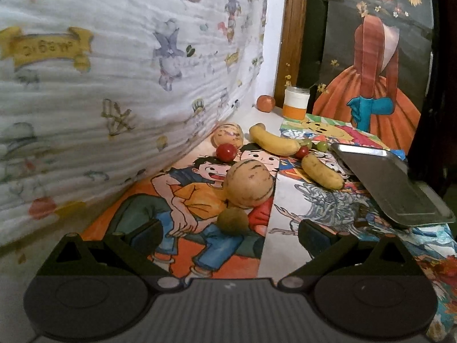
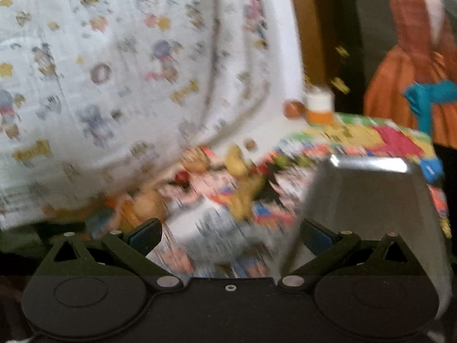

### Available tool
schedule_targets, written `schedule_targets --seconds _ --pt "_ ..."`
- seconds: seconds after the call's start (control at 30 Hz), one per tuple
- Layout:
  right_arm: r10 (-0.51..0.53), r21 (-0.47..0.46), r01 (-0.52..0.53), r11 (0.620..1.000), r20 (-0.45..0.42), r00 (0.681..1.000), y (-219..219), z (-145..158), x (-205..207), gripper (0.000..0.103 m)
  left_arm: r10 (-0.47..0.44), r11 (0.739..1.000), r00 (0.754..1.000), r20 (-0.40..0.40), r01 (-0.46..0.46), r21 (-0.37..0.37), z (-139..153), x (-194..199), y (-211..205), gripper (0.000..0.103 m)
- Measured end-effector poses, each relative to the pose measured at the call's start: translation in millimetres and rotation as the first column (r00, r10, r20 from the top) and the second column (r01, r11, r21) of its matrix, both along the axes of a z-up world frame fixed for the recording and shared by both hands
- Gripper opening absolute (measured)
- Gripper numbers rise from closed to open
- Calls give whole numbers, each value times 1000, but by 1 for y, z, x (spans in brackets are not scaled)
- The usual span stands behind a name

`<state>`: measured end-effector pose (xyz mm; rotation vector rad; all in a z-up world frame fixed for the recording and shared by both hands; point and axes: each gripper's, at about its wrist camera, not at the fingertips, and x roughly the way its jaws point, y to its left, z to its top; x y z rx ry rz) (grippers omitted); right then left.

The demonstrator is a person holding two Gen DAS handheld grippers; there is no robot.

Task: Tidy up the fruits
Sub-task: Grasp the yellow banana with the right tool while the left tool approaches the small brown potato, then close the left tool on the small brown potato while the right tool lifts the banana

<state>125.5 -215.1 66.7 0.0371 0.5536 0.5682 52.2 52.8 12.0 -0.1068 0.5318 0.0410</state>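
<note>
In the left wrist view my left gripper (image 1: pixel 228 235) is open and empty, just short of a fuzzy kiwi (image 1: pixel 233 219). Behind the kiwi lies a large tan striped melon (image 1: pixel 248 183), then a red tomato (image 1: pixel 226 152), a smaller striped melon (image 1: pixel 228 135), two bananas (image 1: pixel 272 140) (image 1: pixel 322 171), a small red fruit (image 1: pixel 302 151) and green grapes (image 1: pixel 322 145). An empty metal tray (image 1: pixel 391 183) lies at the right. The right wrist view is motion-blurred: my right gripper (image 2: pixel 230 235) is open and empty, with the tray (image 2: pixel 368 200) at its right finger and the fruits (image 2: pixel 240 168) farther ahead.
A cartoon-print cloth (image 1: pixel 314 208) covers the table. A quilted patterned blanket (image 1: pixel 114 71) rises along the left. An orange-and-white jar (image 1: pixel 295 103) and a reddish fruit (image 1: pixel 265 103) stand at the back by a wooden frame. A painted picture (image 1: pixel 371 57) leans behind the tray.
</note>
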Motion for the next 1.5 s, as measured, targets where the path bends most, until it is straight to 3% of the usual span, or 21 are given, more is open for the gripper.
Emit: schedule_targets --seconds 0.13,0.3,0.4,0.53,1.03,1.1,1.2,1.3,1.5 --pt "61 -12 -61 998 -29 998 25 10 37 103 28 999 999 -31 -29 -33 -4 11 3 103" --pt "23 -41 -29 999 -123 992 50 -4 82 103 65 994 997 -38 -69 -91 -9 20 8 102" --pt "-15 -106 3 994 -106 994 62 -15 97 103 50 995 998 -38 -52 -79 -11 27 5 102" --pt "-13 -129 -5 992 -133 991 72 -32 120 101 38 997 998 -41 -41 -68 -14 32 -1 100" --pt "-62 -106 40 994 -216 974 85 -69 152 75 81 996 997 -9 -81 -31 -21 38 -7 77" --pt "-72 -116 50 992 -198 977 87 -70 150 59 90 996 996 -5 -90 -20 -21 37 -8 71" --pt "-80 -125 58 990 -181 980 90 -70 148 44 85 996 996 -1 -85 -11 -22 37 -12 64" --pt "-91 -133 69 989 -163 982 91 -70 145 37 78 997 997 -2 -78 -9 -22 37 -15 58" --pt "-66 -111 47 993 -176 982 89 -68 135 33 100 995 995 1 -100 -7 -22 38 -12 43"
